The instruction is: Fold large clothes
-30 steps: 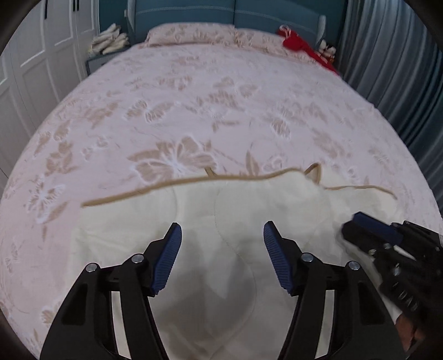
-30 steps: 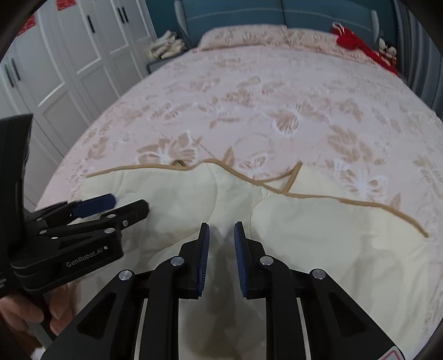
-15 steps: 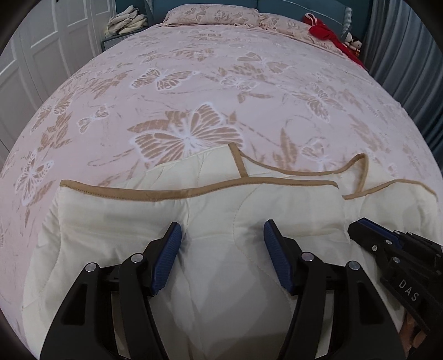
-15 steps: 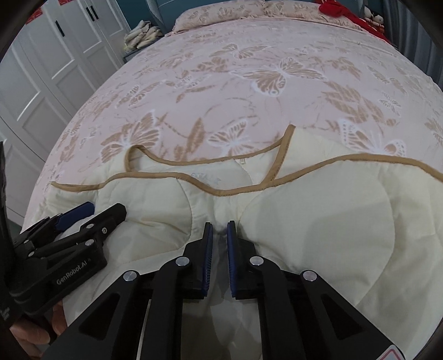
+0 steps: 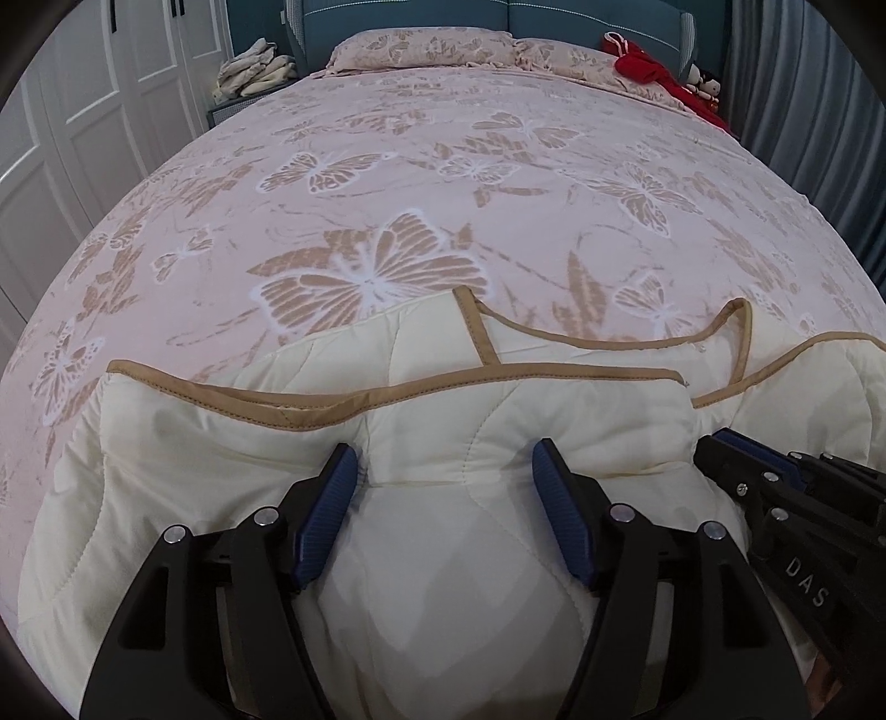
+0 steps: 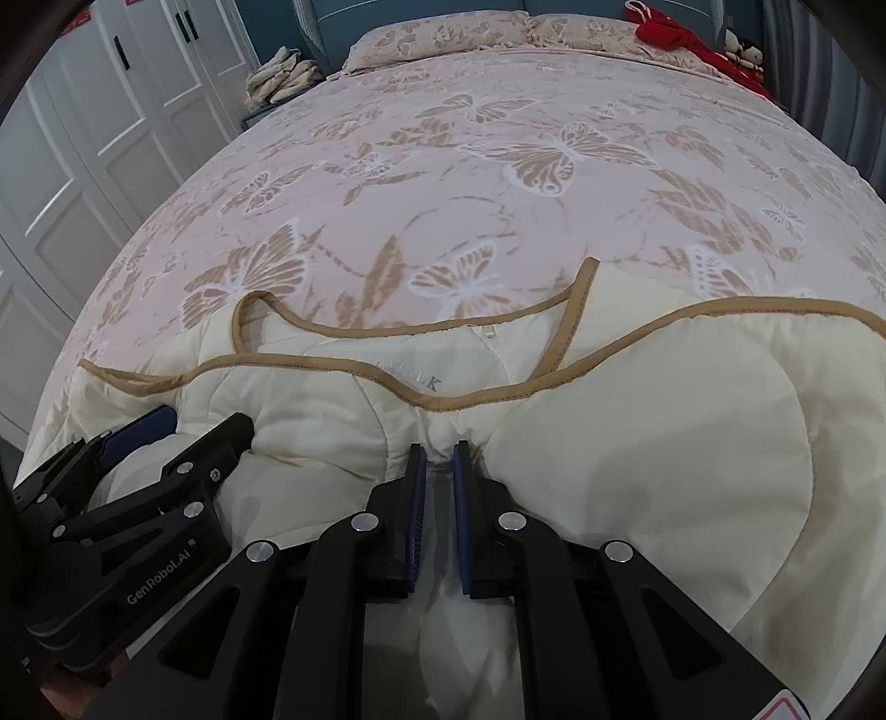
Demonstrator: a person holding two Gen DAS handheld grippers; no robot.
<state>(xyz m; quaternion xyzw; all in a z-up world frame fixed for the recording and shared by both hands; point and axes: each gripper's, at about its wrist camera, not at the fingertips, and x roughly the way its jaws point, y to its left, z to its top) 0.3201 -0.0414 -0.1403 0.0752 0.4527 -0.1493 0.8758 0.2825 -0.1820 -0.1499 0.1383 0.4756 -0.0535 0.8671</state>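
Note:
A cream quilted cover (image 5: 554, 399) with tan binding lies folded across the near end of the bed (image 5: 443, 166). My left gripper (image 5: 446, 471) grips a thick bunched fold of it; both blue pads touch the fabric, and the jaws are opening. In the right wrist view this gripper (image 6: 183, 426) sits low at the left on the cover (image 6: 664, 443). My right gripper (image 6: 440, 459) is shut on a thin pinch of the cover just below the tan edge. Its tip (image 5: 720, 448) shows at the right of the left wrist view.
The bed wears a pink butterfly-print spread, with pillows (image 5: 421, 47) at the blue headboard. A red item (image 5: 642, 63) lies at the far right corner. White wardrobe doors (image 6: 83, 166) stand at the left, a nightstand with folded cloths (image 5: 255, 69) beside them, and grey curtains (image 5: 803, 111) at the right.
Both grippers have come down toward the bed with the cover, and its tan-edged fold now rests on the spread. The right jaws have narrowed onto the fabric.

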